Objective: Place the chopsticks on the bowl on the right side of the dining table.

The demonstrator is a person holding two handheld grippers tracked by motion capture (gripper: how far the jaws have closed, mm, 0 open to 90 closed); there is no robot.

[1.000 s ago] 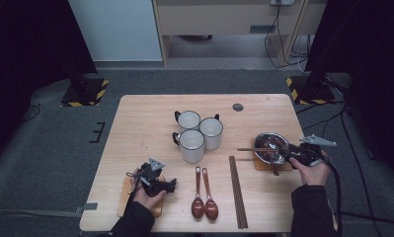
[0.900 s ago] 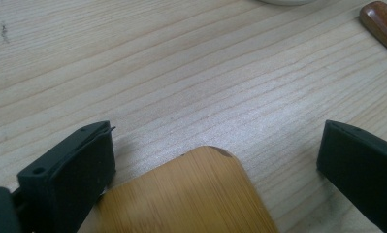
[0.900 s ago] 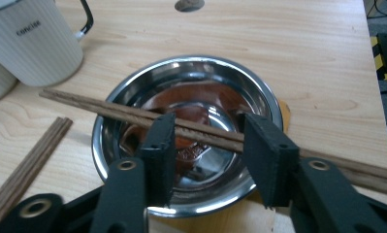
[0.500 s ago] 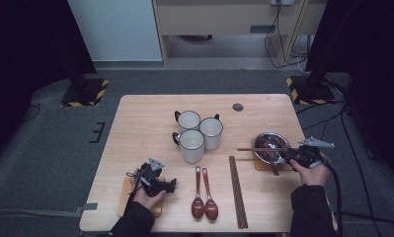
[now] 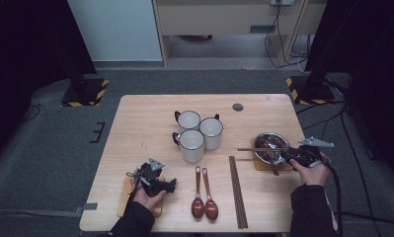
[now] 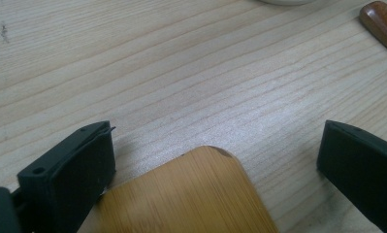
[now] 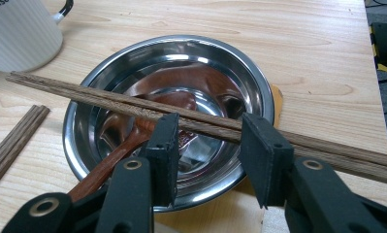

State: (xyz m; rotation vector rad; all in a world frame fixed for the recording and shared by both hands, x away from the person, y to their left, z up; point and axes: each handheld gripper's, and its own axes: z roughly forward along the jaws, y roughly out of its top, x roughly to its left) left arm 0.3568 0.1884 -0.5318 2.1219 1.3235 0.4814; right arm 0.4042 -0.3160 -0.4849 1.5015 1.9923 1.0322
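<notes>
The chopsticks (image 7: 133, 104) lie across the rim of the steel bowl (image 7: 108, 68), which holds a wooden spoon (image 7: 113, 155). The right tongs (image 7: 205, 145) are spread, jaws having just opened, astride the chopsticks. The left tongs (image 6: 215, 160) are spread over the bamboo coaster (image 6: 191, 199) on the desk (image 6: 181, 73).

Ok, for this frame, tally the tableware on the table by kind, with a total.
White mugs: 3
Wooden spoons: 3, two on the table and one in the bowl
Chopstick pairs: 2, one on the table and one across the bowl
Steel bowl: 1
Bamboo coasters: 2
Total: 11
</notes>
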